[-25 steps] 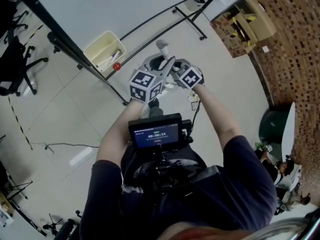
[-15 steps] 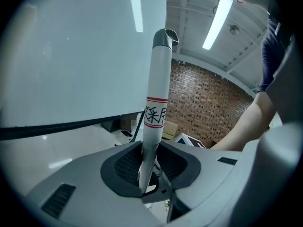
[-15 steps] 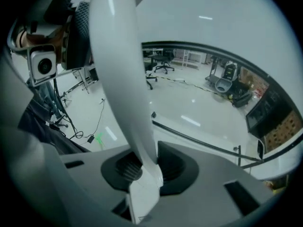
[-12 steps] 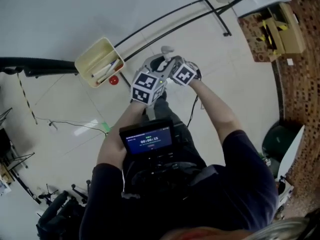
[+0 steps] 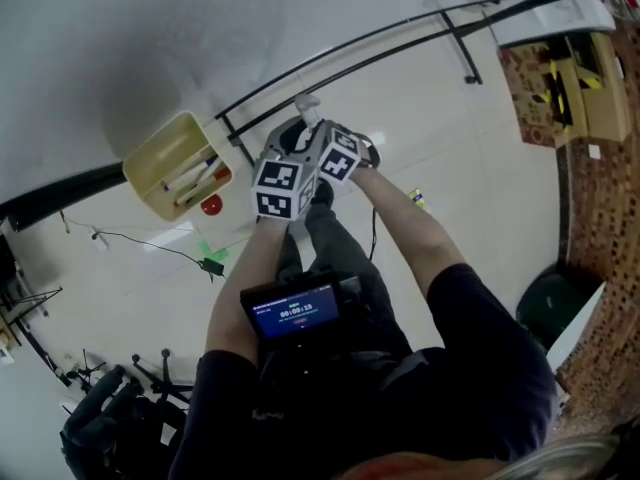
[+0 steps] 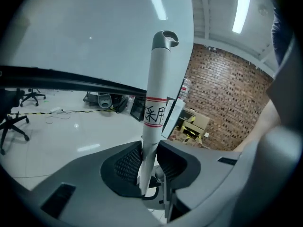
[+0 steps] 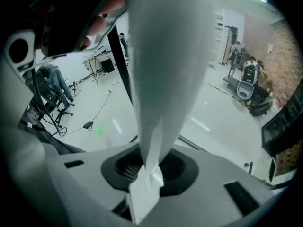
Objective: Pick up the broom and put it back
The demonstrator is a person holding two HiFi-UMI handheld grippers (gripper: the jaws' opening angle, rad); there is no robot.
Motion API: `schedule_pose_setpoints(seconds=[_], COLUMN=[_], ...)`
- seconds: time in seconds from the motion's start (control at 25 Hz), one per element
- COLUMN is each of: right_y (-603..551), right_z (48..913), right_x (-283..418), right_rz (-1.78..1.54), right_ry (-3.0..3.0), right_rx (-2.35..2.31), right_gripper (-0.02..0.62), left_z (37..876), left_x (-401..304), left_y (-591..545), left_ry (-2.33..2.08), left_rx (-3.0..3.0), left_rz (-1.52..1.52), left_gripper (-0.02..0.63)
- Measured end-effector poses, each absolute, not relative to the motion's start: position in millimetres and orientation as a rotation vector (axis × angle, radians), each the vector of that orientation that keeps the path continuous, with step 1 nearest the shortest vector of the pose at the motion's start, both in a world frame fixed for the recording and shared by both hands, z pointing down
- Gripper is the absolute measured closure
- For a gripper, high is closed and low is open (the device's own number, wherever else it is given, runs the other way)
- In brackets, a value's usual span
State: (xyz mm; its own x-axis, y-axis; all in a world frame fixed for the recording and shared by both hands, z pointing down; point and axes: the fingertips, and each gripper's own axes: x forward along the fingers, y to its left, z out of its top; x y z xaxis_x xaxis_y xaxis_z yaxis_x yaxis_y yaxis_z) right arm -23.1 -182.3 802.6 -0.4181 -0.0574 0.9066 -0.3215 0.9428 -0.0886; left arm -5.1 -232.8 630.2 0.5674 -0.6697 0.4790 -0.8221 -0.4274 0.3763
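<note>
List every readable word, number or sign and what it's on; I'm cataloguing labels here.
"采用", first character uncertain: red-edged white label on the white broom handle.
"00:00:15", small, so likely rather than sure: black screen at the person's chest.
Black-and-white marker cubes: patterns only, no words.

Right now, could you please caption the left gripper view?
Left gripper clamps the white broom handle before a brick wall.
</note>
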Motion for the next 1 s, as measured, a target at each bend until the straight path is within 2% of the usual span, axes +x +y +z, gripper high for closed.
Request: schedule_pose_setpoints(seconds=[0.4, 0.64, 0.84, 0.92, 1.0], right_y=[-211.5, -219.9, -222.3, -227.4, -230.6], right_z=[831.7, 824.9, 815.4, 809.6, 806.6], right_x=[-42.2, -50.6, -52.7, -52.5, -53.3], right_rz=[0.158, 0.196, 0.156, 0.127, 0.117], right_ry=[-1.995, -2.029, -2.091, -2.099, -2.105], right_rx=[0.23, 0.255, 0.275, 0.295, 0.305], right_gripper=[0.499, 0.494, 0.445, 0.486, 0.486], left_z=[661.1, 660.5, 661.4, 660.0, 659.0], left_x=[-41.9, -52.9, -57.3, -55.2, -56.8], left_y=[-254.6, -265.1, -264.4, -265.8, -267.1], left_ry=[-1.369, -1.442, -1.504, -1.495, -1.49], left_rx=[2.086, 2.083, 2.057, 2.076, 2.086], left_rz=[0.343, 0.386, 0.358, 0.368, 0.386], left_gripper=[0.528, 0.528, 0.526, 0.526, 0.524])
